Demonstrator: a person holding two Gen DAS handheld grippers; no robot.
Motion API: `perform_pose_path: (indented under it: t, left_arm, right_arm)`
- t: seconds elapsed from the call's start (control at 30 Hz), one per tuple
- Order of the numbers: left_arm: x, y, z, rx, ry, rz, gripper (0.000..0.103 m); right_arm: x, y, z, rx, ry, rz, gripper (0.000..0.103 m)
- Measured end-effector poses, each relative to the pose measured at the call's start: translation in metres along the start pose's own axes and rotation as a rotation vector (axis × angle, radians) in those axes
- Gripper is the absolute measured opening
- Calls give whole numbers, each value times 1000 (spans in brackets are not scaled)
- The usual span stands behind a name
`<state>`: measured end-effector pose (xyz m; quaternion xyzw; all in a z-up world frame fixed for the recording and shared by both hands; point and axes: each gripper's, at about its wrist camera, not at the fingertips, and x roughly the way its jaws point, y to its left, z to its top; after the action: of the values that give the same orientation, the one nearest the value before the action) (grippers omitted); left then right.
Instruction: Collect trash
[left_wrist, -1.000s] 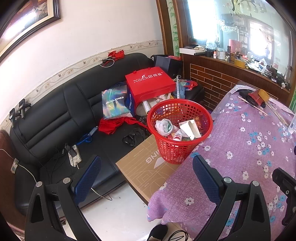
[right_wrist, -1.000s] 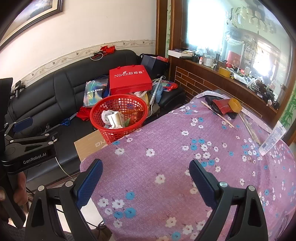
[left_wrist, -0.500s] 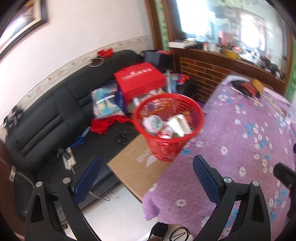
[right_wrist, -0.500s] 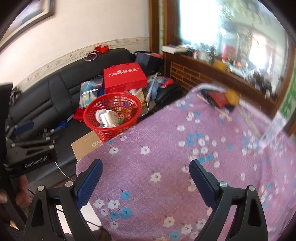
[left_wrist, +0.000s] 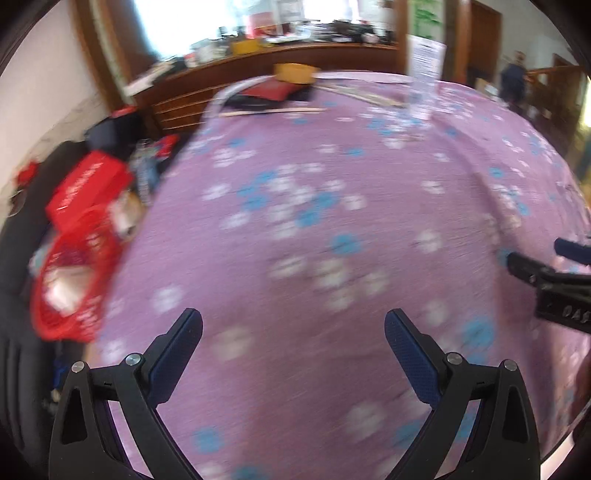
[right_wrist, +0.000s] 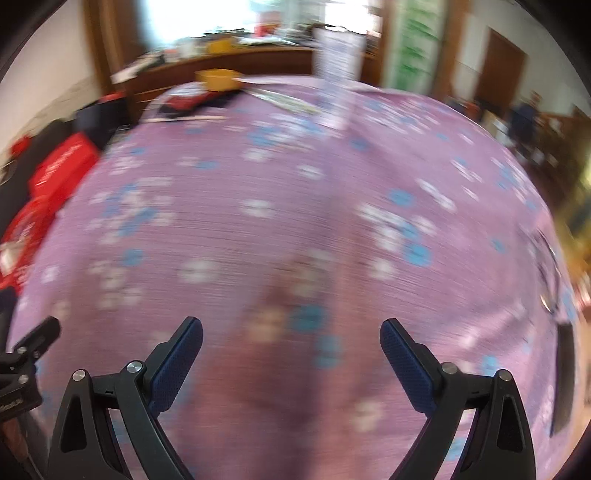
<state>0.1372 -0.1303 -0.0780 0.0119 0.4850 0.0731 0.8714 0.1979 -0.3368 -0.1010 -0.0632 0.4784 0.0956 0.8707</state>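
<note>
Presently, both views were heavily motion-blurred. The left gripper (left_wrist: 293, 328) stood with jaws wide apart and nothing between them, above a purple floral tablecloth (left_wrist: 332, 229). The right gripper (right_wrist: 291, 336) was likewise spread wide and empty over the same cloth. One red mesh trash basket (left_wrist: 70, 280), holding pale scraps, sat at the table's left edge, well apart from both grippers. One red gift bag (left_wrist: 86, 184) lay just behind it. One yellow bowl (right_wrist: 218, 79) rested at the table's far end.
</note>
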Motion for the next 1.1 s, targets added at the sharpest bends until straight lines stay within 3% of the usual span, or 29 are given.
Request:
perform_pose_path:
  t: [0.07,0.17,0.27,0.4,0.57,1.1]
  left_arm:
    - [15,-21,9,1,23,-35,98]
    - [34,-46,17,6,33,-27,98]
    - [48,-59,16,14,49,-33,98]
    - [54,-60,18,-11,33,-40,99]
    - [60,-53,22,-41,32,-78,103]
    - [56,-51,18,-31,7,-92,103]
  right_arm:
    - [7,-18,2,22,-6,-23,99]
    - [17,-35,6,37,-14,-55,101]
    - [27,-44,5,61,-1,-37,101]
    - [36,-43,3,69,12,-17,103]
    - [38,-38,2,63,-39,-29,103]
    - [39,-36,2,70,-68,-32,103]
